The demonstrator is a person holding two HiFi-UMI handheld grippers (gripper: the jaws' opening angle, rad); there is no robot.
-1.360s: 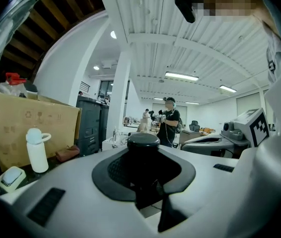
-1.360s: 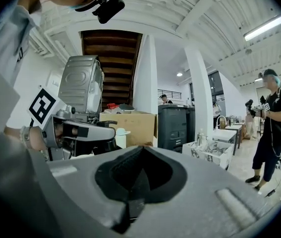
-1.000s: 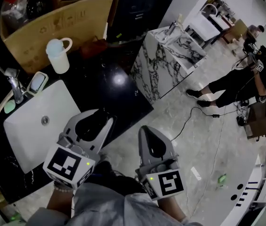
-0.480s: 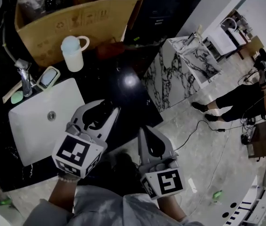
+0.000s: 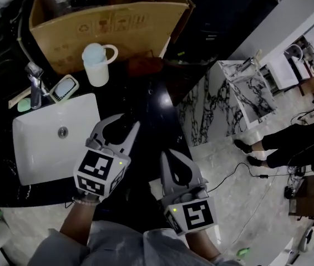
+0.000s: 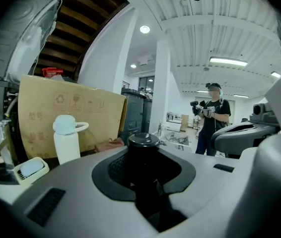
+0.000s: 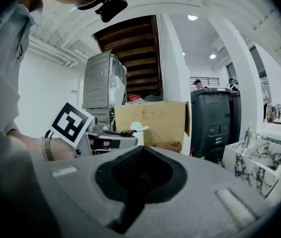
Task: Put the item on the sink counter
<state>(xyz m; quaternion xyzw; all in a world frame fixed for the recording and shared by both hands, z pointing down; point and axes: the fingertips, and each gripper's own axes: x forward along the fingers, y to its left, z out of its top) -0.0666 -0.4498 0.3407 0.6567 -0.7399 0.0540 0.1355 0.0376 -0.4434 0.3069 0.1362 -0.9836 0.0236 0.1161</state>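
Note:
My left gripper (image 5: 122,124) is shut on a black cylindrical container with a round cap (image 6: 143,141), which stands upright between the jaws. It hovers over the black sink counter (image 5: 148,107), just right of the white basin (image 5: 40,143). In the head view the container is only a dark shape inside the jaws. My right gripper (image 5: 175,158) hangs beside the counter's front edge with its jaws shut and nothing between them (image 7: 140,150).
A faucet (image 5: 34,81) and a soap dish (image 5: 64,88) sit behind the basin. Beyond them are a white jug with a pale lid (image 5: 96,64) and a cardboard box (image 5: 110,21). A marble-patterned stand (image 5: 240,96) and a person (image 5: 287,143) are on the right.
Both grippers have moved forward toward the counter. The left one went from the basin's front corner to over the black counter beside it, still holding the container.

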